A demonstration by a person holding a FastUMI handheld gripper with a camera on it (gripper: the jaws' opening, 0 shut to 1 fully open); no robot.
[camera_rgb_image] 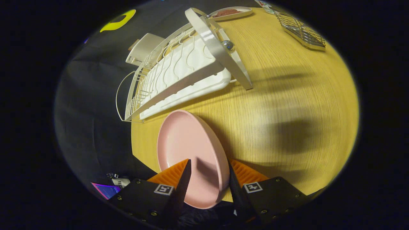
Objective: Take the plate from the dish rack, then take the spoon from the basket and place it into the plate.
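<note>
The jaws are clenched on the pink plate (188, 150): one finger lies against its inner face, the other against its back, with the plate's rim running between them. The gripper (209, 172) therefore carries the plate on edge — tilted, not flat. The plate's near rim sits down between the two fingers; its far rim reaches toward the dish rack (179, 70). Whether the plate's edge touches the wooden surface (287, 105) cannot be told.

The dish rack is white, with wire dividers over a ribbed drip tray. It stands beyond the plate on the surface, beside the surface's edge, and its slots show no dishes. A flat white frame piece (217, 48) crosses over the rack, and a small shiny ball (228, 45) lies beside it.

A wire basket (302, 30) stands well apart from the rack, on the far side of the surface. Its contents are too small to make out, so the spoon cannot be located.

A shallow white dish (230, 13) with something reddish-brown in it sits beyond the rack, between rack and basket. A pale flat object (143, 48) leans behind the rack against the dark cloth wall. Shadows fall on the surface ahead of the fingers.
</note>
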